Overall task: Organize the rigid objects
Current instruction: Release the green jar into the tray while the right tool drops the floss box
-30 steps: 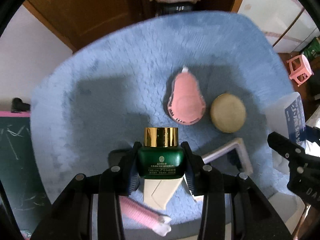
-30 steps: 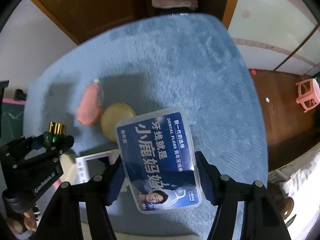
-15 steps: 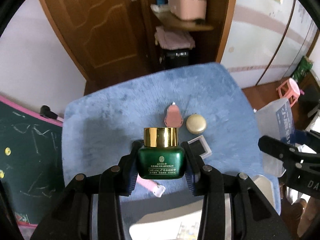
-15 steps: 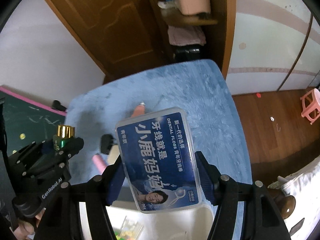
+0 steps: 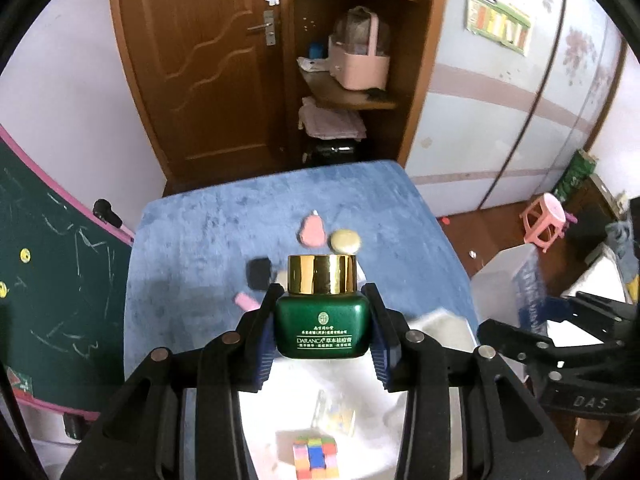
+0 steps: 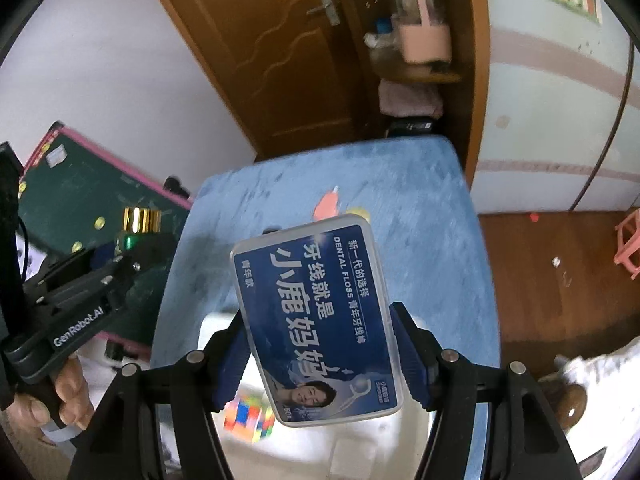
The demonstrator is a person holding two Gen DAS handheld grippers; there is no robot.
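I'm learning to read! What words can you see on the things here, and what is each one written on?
"DARANCA", plus Chinese too small to read: green jar.
"DENTAL FLOSS", "牙线就是", "小鹿妈妈", "新一代的选择": blue floss box; its corner print is too small.
"GenRobot.AI": left gripper.
"DAS", cut off: right gripper.
Wall poster: too blurred.

Dim, cool indoor light. Fisheye bent my views hard, corners black. Motion blur smeared the blue surface (image 5: 224,240); close things stayed sharp.
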